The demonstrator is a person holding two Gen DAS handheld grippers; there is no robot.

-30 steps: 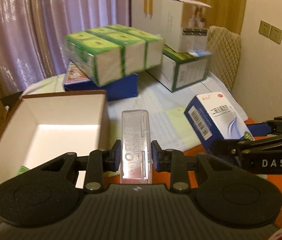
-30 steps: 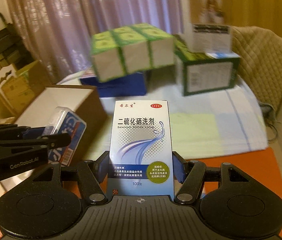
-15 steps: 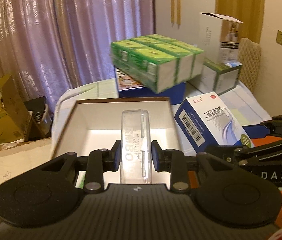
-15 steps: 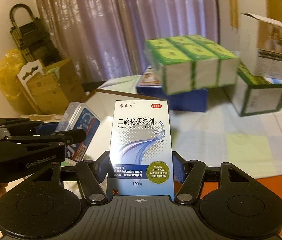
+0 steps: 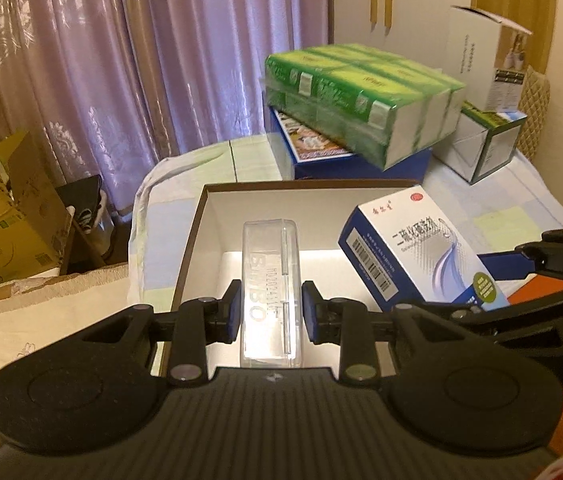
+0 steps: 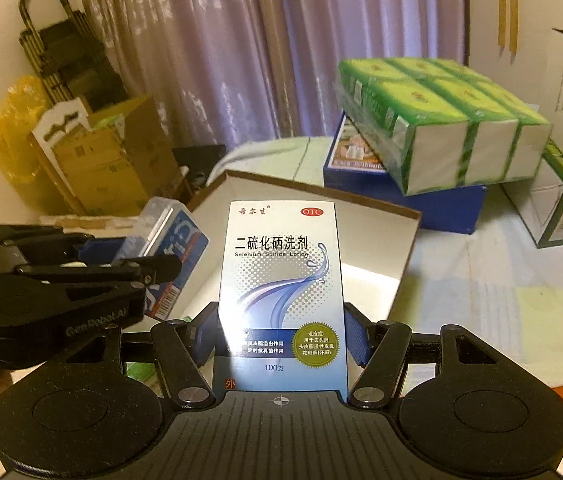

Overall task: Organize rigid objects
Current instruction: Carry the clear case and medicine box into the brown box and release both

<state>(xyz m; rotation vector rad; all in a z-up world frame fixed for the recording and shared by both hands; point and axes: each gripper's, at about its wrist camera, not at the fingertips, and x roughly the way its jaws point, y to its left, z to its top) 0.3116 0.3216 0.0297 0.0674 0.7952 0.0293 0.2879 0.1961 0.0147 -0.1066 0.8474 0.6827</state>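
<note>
My left gripper (image 5: 270, 314) is shut on a clear plastic case (image 5: 269, 276) and holds it above the open brown box with a white inside (image 5: 217, 216). My right gripper (image 6: 279, 338) is shut on a blue and white lotion box (image 6: 281, 292), held over the same open box (image 6: 377, 240). The lotion box also shows in the left wrist view (image 5: 417, 256), to the right of the case. The clear case with its blue label also shows in the right wrist view (image 6: 169, 248), held by the left gripper (image 6: 153, 268).
A pack of green tissue boxes (image 5: 361, 96) lies on a blue box (image 5: 361, 164) behind the open box. A green and white carton (image 5: 489, 140) and a tall white box (image 5: 481, 56) stand at the back right. Cardboard boxes (image 5: 1, 216) stand on the floor at the left.
Both grippers have moved left and forward with their loads. The open box now lies straight ahead under both held objects.
</note>
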